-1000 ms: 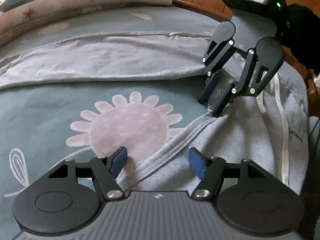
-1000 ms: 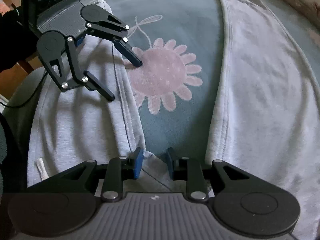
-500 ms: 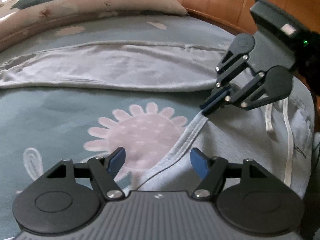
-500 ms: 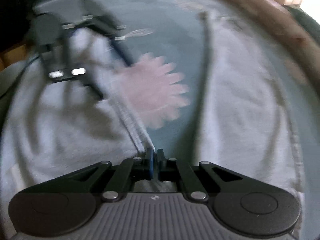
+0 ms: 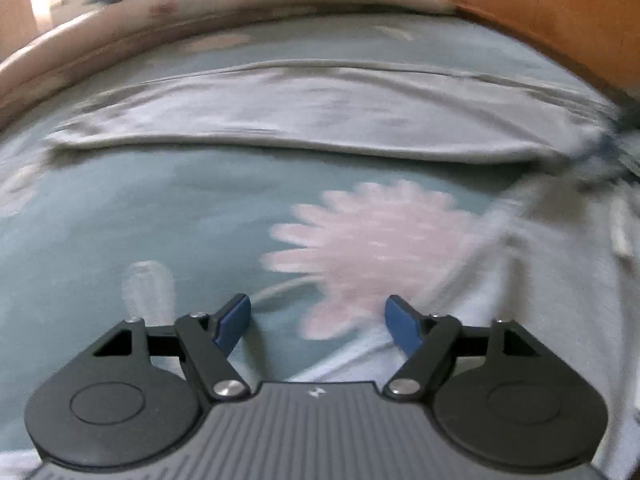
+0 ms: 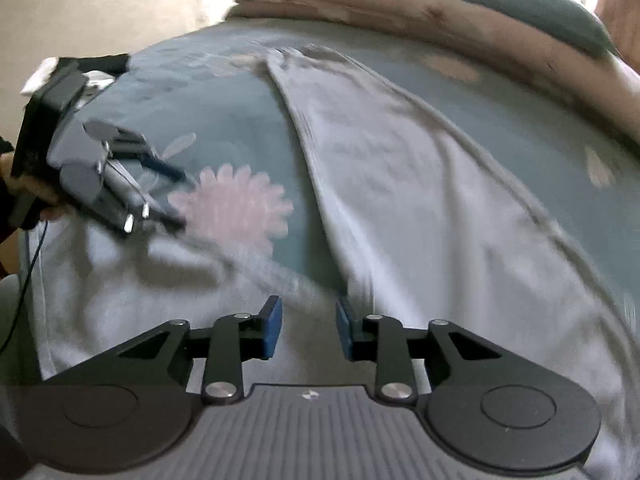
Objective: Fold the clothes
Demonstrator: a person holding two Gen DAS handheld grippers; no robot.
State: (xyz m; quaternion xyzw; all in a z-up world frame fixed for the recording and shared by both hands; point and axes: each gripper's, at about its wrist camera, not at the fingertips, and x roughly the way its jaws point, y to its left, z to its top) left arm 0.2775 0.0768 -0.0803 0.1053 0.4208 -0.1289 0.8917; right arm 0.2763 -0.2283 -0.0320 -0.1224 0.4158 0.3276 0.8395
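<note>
Right wrist view shows the pale grey trousers (image 6: 420, 200) spread flat on the bedsheet (image 6: 224, 120), which is blue-grey with a pink flower (image 6: 236, 208) printed on it. One leg runs from near the camera away toward the far end of the bed, where a pinkish folded quilt (image 6: 400, 8) and a dark pillow (image 6: 520, 4) lie along the edge. The other leg and the waist part spread toward the left side of the bed, so the flower shows in the gap between the two legs. The right gripper (image 6: 308, 330) sits low over the crotch of the trousers, where the legs meet. Its blue pads (image 6: 271, 328) stand a moderate way apart and are opening, with cloth beneath them but nothing pinched between them. The left gripper (image 6: 172, 196) is at the left, blurred, its tips over the edge of the nearer leg just beside the flower.

From the left wrist view, the left gripper (image 5: 318, 324) has its blue pads (image 5: 234, 324) well apart and closing, over the sheet and the flower (image 5: 372, 240), with the trouser edge (image 5: 520, 280) under its right finger; nothing is gripped. The far leg (image 5: 320, 120) lies straight across the bed behind the flower. A brown wooden board (image 5: 540, 12) rises past the right corner of the bed.
</note>
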